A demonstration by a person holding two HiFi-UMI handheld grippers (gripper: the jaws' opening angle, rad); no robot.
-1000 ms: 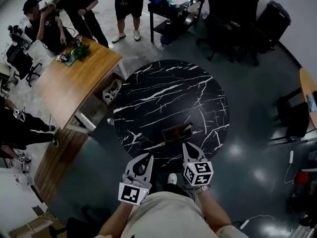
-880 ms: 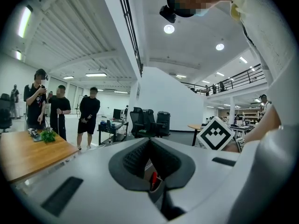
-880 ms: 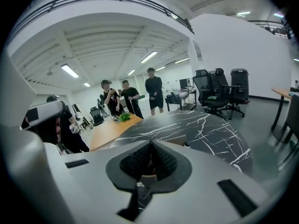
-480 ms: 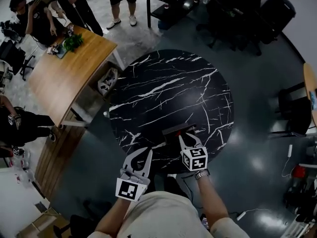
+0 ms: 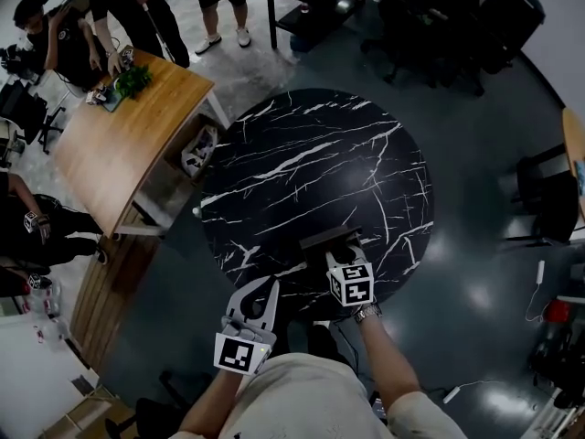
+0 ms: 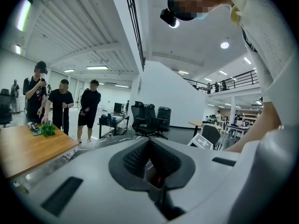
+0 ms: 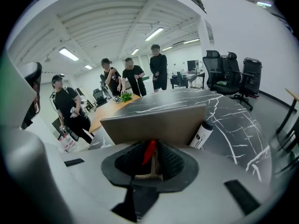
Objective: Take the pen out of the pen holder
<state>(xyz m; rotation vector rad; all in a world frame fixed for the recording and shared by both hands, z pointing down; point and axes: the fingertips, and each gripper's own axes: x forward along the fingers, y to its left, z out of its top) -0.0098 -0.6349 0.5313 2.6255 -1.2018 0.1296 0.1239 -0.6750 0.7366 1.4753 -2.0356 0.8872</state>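
The right gripper [image 5: 340, 258] jaws pinch the top of the red pen [image 7: 149, 152] in the holder [image 5: 329, 238] on the desk [image 5: 311, 154]. The left gripper [image 5: 268, 287] jaws are shut, empty. The pen looks light, stiff, slippery

Glossy marble table [image 5: 311, 154]; matt pen holder [image 7: 154, 120]

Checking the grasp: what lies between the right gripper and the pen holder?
Right gripper view: the red pen, between the jaws of the right gripper, before the pen holder wall.
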